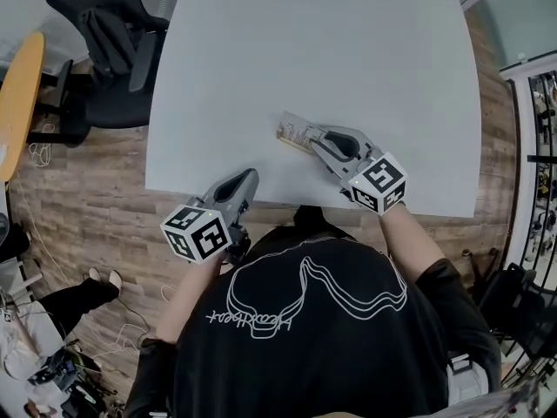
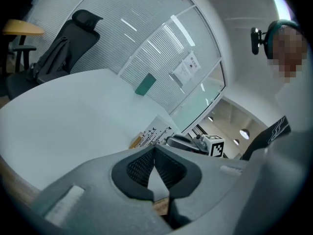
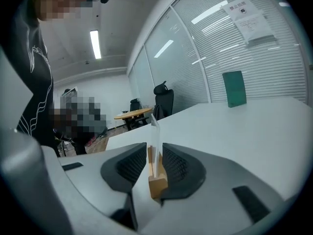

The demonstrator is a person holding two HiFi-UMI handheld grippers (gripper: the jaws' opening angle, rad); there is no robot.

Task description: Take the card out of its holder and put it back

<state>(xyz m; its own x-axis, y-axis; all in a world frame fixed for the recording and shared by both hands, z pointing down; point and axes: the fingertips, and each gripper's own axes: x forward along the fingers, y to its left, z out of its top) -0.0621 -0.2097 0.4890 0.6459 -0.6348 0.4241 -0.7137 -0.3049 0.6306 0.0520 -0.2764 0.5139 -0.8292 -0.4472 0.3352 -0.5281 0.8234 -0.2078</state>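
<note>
Card sitting in its holder, right claw standing loose around it

The thin pale card (image 3: 155,131), printed with small dark marks, is standing upright in the slot of its little wooden holder (image 3: 157,184), out on the white table (image 1: 331,50) near the person's edge. The right gripper (image 1: 315,138) is straddling the holder with its jaws wide, pads not pressing, gripping nothing. The left gripper (image 2: 154,148) is hanging closed and empty by the table's near edge, well apart. I cannot tell whether the card is waiting to be pulled or is already back.
</note>
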